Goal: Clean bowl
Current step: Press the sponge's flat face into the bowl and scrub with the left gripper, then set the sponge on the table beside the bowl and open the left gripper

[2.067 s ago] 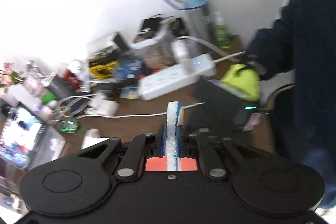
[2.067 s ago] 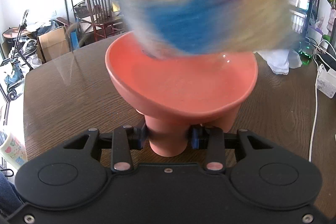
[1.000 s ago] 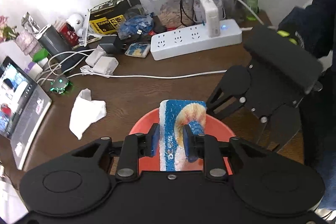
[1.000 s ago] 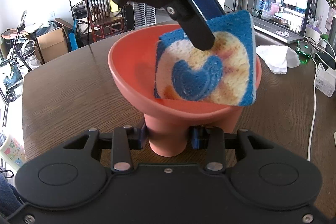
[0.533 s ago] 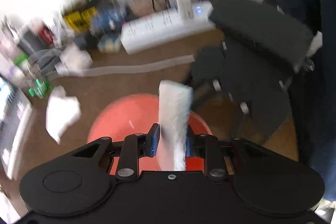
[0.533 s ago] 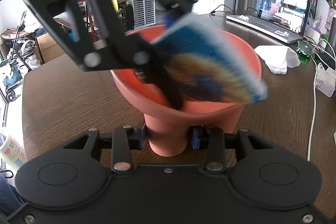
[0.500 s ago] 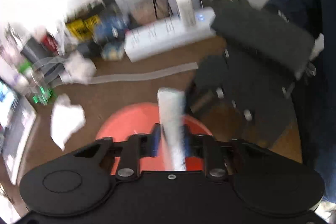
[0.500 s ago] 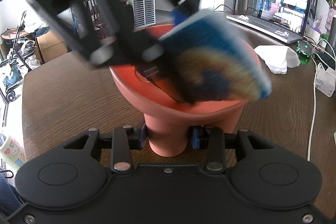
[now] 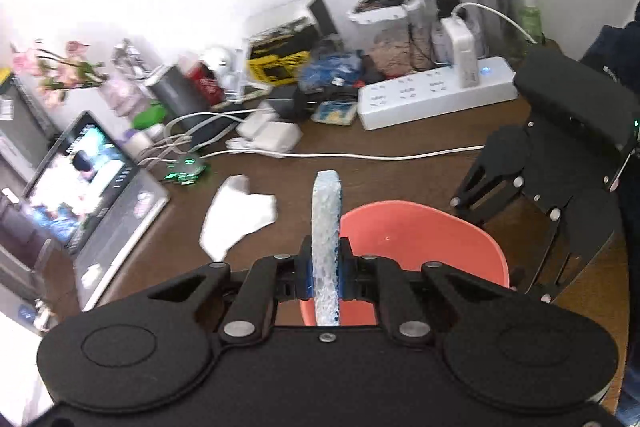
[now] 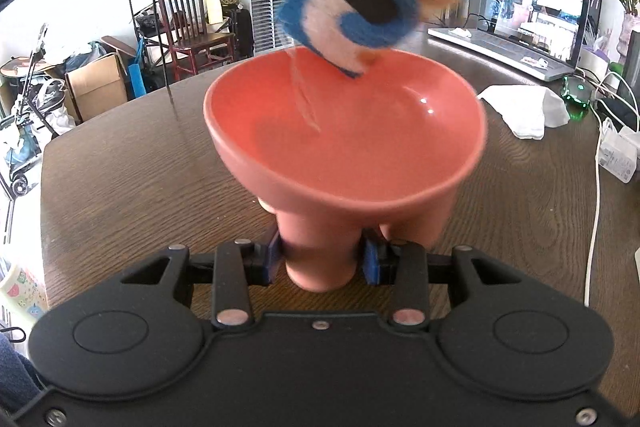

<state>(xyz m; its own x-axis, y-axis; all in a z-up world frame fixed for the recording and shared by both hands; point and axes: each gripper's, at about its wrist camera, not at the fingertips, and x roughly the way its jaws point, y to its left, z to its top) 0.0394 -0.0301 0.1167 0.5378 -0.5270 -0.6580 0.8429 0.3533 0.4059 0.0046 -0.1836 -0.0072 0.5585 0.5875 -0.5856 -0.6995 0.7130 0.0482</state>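
Right wrist view: glossy coral-red footed bowl point(image 10: 344, 131) stands on the dark brown wooden table point(image 10: 120, 171), its inside smooth with two small light glints.
Right gripper point(image 10: 322, 261): blue pads pressed against one stubby leg of the bowl, clamped on it.
Left gripper point(image 9: 325, 273): closed tight on a blue, white and orange patterned sponge point(image 10: 372, 7), seen edge-on from its own camera.
Sponge position: over the bowl's far rim; contact unclear.
Hard to make out: sponge blurred; bowl's near side hidden behind left gripper.
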